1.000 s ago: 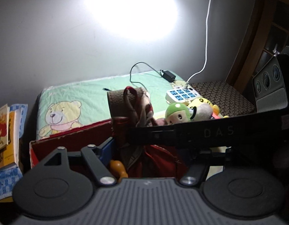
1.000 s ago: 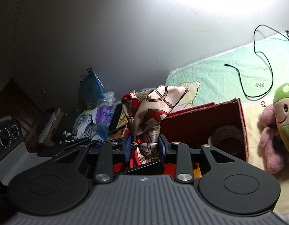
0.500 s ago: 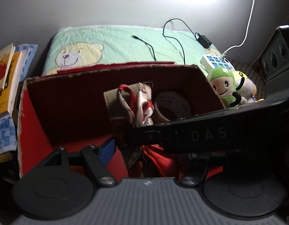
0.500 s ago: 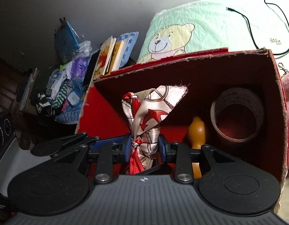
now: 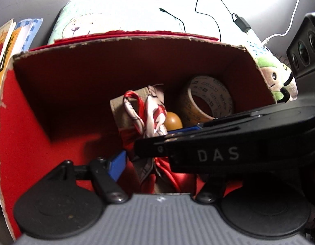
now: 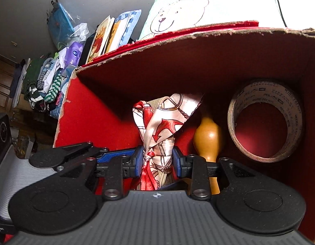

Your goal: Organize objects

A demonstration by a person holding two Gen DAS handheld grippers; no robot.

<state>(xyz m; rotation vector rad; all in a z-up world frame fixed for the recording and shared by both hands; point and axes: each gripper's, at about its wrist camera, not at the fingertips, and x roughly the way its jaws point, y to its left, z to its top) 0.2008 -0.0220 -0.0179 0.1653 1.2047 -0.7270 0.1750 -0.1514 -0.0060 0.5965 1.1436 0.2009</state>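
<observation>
Scarf (image 6: 157, 143) lowered into red box (image 6: 86, 122), clamped between right claw (image 6: 157, 161) pads

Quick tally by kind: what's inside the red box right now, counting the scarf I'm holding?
Patterned scarf, held over the box floor by the right gripper: 1
Tape roll: 1
Orange gourd-shaped item: 1
Total inside the red box: 3

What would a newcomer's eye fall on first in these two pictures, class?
First, the red-and-cream patterned silk scarf, pinched in the right gripper inside the red cardboard box. To its right stand an orange gourd-shaped wooden piece and a large beige roll of printed packing tape at the box's right wall.
</observation>
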